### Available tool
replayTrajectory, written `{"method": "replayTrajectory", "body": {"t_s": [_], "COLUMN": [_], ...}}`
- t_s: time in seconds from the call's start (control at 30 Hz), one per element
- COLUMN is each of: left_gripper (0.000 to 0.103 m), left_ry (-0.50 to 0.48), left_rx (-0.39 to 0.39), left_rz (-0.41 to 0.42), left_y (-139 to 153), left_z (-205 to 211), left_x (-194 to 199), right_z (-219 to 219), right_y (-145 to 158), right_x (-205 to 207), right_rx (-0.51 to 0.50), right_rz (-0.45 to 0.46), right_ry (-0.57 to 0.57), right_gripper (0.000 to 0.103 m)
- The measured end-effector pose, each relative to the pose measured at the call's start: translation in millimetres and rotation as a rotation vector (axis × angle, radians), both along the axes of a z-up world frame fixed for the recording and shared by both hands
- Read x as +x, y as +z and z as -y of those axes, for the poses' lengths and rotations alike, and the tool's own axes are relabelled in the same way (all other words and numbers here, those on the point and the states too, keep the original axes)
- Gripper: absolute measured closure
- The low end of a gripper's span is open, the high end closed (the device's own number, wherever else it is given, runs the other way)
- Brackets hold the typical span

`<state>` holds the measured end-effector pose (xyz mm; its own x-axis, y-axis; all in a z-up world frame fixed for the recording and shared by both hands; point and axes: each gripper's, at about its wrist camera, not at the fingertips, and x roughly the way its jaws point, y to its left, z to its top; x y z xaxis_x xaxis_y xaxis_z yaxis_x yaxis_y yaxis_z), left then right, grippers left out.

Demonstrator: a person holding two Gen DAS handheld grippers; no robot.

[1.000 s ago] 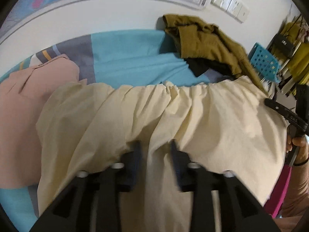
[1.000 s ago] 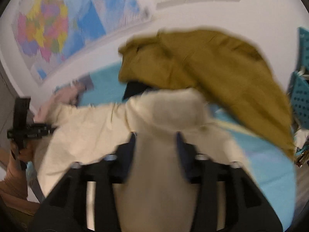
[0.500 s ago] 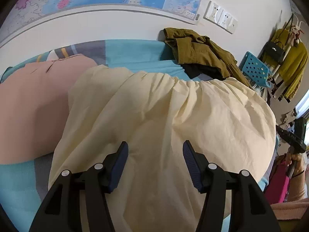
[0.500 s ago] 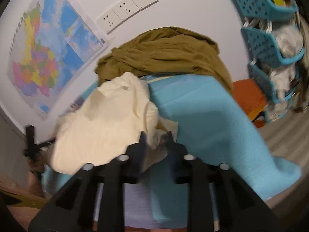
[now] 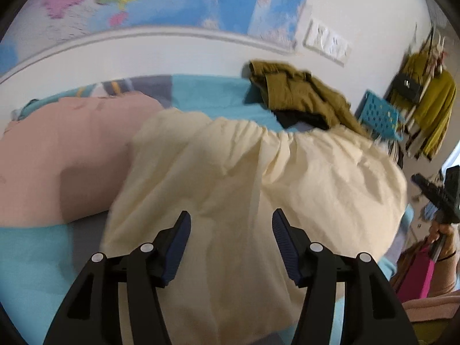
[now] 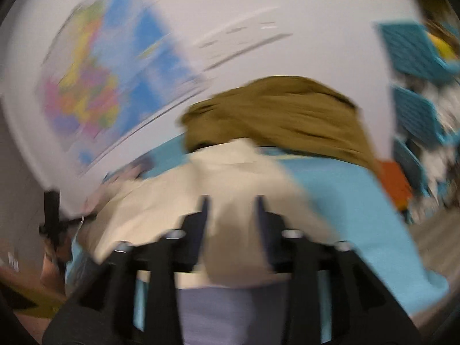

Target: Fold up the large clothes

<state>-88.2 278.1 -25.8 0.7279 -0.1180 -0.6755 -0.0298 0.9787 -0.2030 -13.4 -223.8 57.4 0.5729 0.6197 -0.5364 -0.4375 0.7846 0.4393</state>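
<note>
Both let go: left gripper [image 5: 231,230] wide above the cream skirt [image 5: 258,189], right gripper [image 6: 231,212] reopening (blurred), cloth between, grip unclear. Fold laid.

Cream garment [image 5: 258,189], olive clothes [image 5: 299,95], pink cloth [image 5: 63,155] on a turquoise-and-grey bedsheet [image 5: 207,92].

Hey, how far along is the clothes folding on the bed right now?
Early. The cream garment lies spread over the blue bed, gathered edge far side, not visibly folded. Both tongs, left and right, stand open above it; the right's jaws have just been opening. Left: folding it, plus the pink garment and olive pile.
</note>
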Motion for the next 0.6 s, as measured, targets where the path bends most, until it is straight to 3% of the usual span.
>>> {"method": "replayTrajectory", "body": {"t_s": [0.17, 0.3, 0.4, 0.47, 0.5, 0.57, 0.6], "left_gripper": [0.046, 0.041, 0.040, 0.040, 0.043, 0.072, 0.079], "left_ry": [0.120, 0.165, 0.171, 0.168, 0.164, 0.143, 0.133], "left_rx": [0.007, -0.022, -0.029, -0.051, -0.053, -0.052, -0.069], "left_rz": [0.026, 0.002, -0.034, -0.047, -0.055, -0.063, -0.069], "left_y": [6, -8, -23, -32, -37, -45, -47], "left_z": [-29, -45, -48, -50, -50, -48, -49], "left_x": [-45, -73, -85, -88, -89, -87, -85], "right_z": [-89, -145, -169, -178, -185, -198, -211], "right_y": [14, 1, -16, -13, -4, 8, 12], "right_x": [-10, -9, -8, -14, -22, -34, -42], "right_rx": [-0.032, -0.097, -0.182, -0.168, -0.160, -0.118, -0.096], "right_rz": [0.074, 0.056, 0.012, 0.029, 0.070, 0.111, 0.121], "right_ry": [0.268, 0.410, 0.428, 0.464, 0.496, 0.558, 0.608], "right_gripper": [0.054, 0.051, 0.050, 0.050, 0.049, 0.044, 0.044]}}
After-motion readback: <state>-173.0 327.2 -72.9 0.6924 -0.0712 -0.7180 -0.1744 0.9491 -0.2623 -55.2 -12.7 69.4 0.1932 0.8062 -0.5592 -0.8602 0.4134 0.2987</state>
